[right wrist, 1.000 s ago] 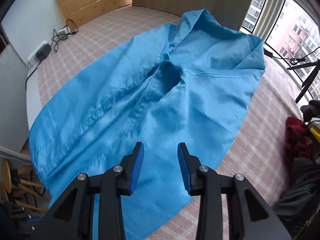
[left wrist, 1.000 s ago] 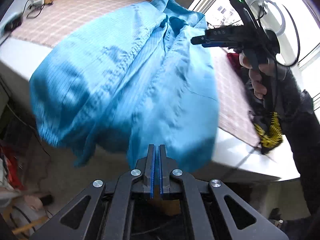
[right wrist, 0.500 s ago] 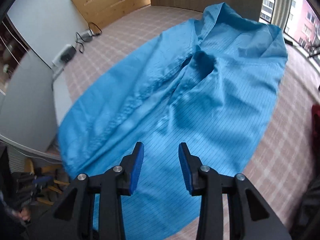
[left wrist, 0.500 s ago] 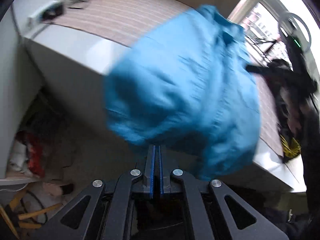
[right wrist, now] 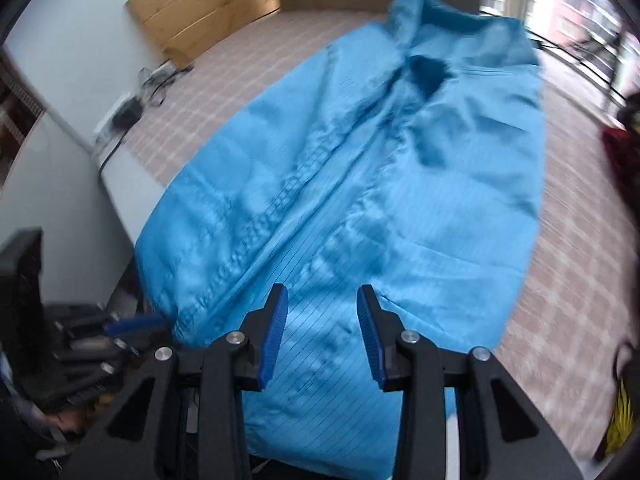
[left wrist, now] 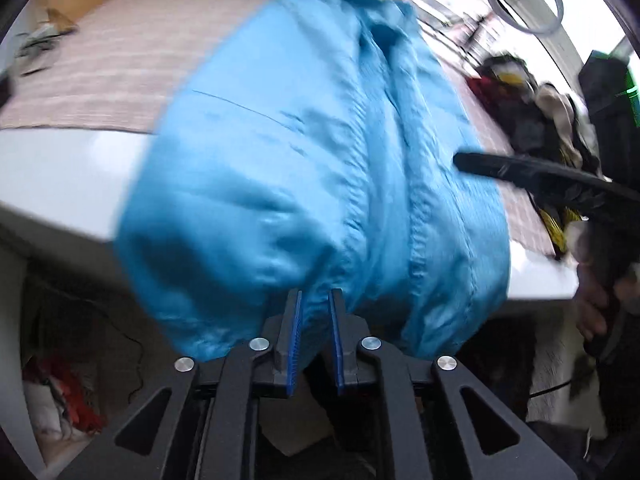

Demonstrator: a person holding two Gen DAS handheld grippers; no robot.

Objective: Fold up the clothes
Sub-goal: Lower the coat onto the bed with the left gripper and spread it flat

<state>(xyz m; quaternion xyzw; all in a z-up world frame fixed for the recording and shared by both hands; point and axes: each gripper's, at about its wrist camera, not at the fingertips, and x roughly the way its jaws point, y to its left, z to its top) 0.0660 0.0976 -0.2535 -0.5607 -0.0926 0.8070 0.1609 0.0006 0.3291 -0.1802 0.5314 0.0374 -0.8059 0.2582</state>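
A bright blue zip-front garment (right wrist: pixel 360 168) lies spread on a bed with a pink checked cover (right wrist: pixel 224 92), its hem hanging over the bed's near edge. In the left wrist view the garment (left wrist: pixel 304 168) fills the middle, blurred. My left gripper (left wrist: pixel 315 300) is open a little, with the hem's fabric between and just beyond its blue pads. My right gripper (right wrist: pixel 322 304) is open above the lower part of the garment and holds nothing. The right gripper also shows in the left wrist view (left wrist: pixel 480 164), at the garment's right side.
A pile of dark, red and yellow clothes (left wrist: pixel 532 100) lies on the bed at the right. Cables and a power strip (right wrist: pixel 136 96) sit at the bed's far left. A wooden headboard (right wrist: pixel 204 8) stands behind. Clutter lies on the floor below the bed edge (left wrist: pixel 60 392).
My left gripper has opened from shut and come close up to the garment's hanging hem. My right gripper stayed open and drew back toward the hem.
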